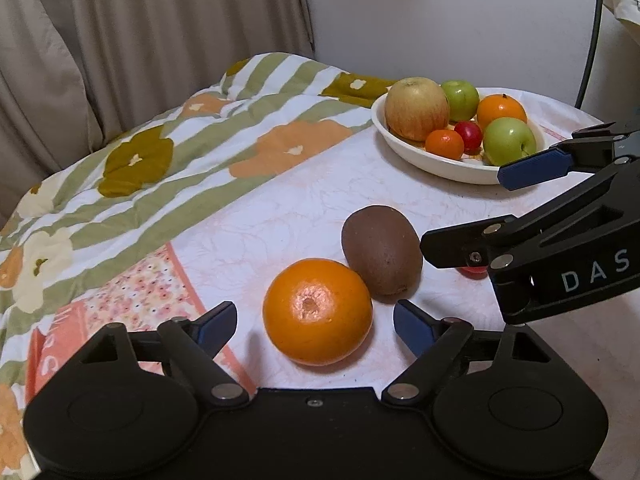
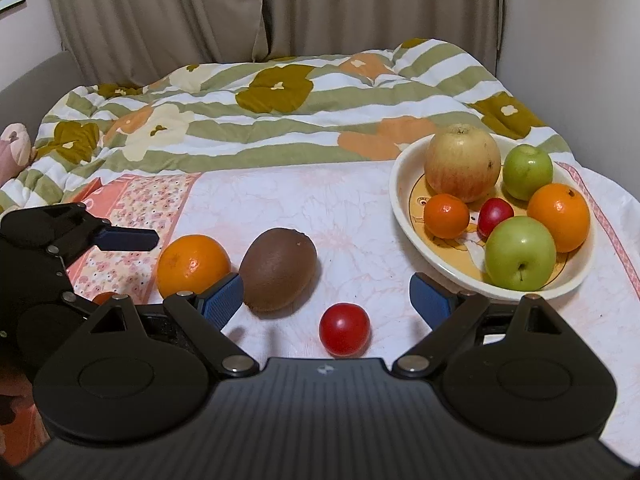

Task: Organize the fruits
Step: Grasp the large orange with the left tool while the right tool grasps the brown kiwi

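Note:
An orange (image 1: pixel 318 311) lies on the tablecloth between the fingers of my open left gripper (image 1: pixel 316 326), untouched. A brown kiwi (image 1: pixel 382 255) lies against it, just beyond. The orange (image 2: pixel 193 266) and kiwi (image 2: pixel 279 270) also show in the right wrist view. A small red fruit (image 2: pixel 345 329) lies between the fingers of my open right gripper (image 2: pixel 326 300), untouched. A white bowl (image 2: pixel 400 208) at the right holds a large apple (image 2: pixel 462 162), two green apples, two oranges and a small red fruit. The bowl (image 1: pixel 404 142) is also in the left view.
A floral striped quilt (image 2: pixel 280 108) lies heaped behind the table. Beige curtains (image 2: pixel 240 8) hang behind it. The right gripper's body (image 1: pixel 560 256) reaches in from the right of the left view, over the small red fruit (image 1: pixel 474 270).

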Tool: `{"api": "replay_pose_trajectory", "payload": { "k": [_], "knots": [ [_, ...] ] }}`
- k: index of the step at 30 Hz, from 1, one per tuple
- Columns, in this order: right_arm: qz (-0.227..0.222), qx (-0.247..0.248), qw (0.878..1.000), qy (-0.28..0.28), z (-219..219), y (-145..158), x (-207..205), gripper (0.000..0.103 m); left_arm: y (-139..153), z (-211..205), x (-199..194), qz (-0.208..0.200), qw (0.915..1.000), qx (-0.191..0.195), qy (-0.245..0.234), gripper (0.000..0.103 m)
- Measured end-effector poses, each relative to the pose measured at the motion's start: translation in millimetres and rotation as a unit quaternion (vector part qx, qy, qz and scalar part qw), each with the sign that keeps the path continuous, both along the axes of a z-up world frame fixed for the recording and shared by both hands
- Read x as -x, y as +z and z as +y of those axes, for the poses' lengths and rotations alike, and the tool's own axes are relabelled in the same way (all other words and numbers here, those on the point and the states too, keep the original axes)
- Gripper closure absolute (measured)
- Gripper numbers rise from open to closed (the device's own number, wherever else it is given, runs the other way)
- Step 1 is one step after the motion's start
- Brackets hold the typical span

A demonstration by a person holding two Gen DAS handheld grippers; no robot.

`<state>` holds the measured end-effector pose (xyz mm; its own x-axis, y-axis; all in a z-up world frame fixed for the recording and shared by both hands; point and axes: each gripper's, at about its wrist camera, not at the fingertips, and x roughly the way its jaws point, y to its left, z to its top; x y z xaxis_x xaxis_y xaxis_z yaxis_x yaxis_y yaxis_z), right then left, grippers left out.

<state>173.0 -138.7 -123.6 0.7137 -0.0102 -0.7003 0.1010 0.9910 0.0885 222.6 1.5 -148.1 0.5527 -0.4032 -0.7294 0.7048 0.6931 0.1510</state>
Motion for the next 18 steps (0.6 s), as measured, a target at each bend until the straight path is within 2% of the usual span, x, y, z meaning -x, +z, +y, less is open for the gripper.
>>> {"api": "replay_pose_trajectory", "payload": {
  "k": [3,4,5,6,18],
  "knots": [
    [0.002,-0.001,1.000,-0.002,0.5,-1.9,-2.6,0.000,-2.3,-1.6,-4.6,0.006,1.0000,0.005,0.000,0.018],
    [0.003,-0.001,1.000,-0.002,0.8,-2.5,-3.0,0.000,-3.6,-1.7,-5.9,0.009,0.9999,0.007,0.001,0.024],
    [0.004,-0.001,1.000,-0.002,1.4,-2.9,-3.6,0.000,-4.8,-1.9,-7.2,0.014,0.9999,0.007,0.000,0.034],
    [0.004,-0.002,1.000,-0.002,1.9,-3.7,-4.7,0.000,-6.2,-2.3,-8.3,0.018,0.9998,0.005,0.000,0.038],
    [0.013,-0.006,1.000,0.021,12.4,-17.3,-21.3,0.001,-7.0,0.3,-5.5,0.010,0.9999,-0.010,0.008,0.039]
  ]
}}
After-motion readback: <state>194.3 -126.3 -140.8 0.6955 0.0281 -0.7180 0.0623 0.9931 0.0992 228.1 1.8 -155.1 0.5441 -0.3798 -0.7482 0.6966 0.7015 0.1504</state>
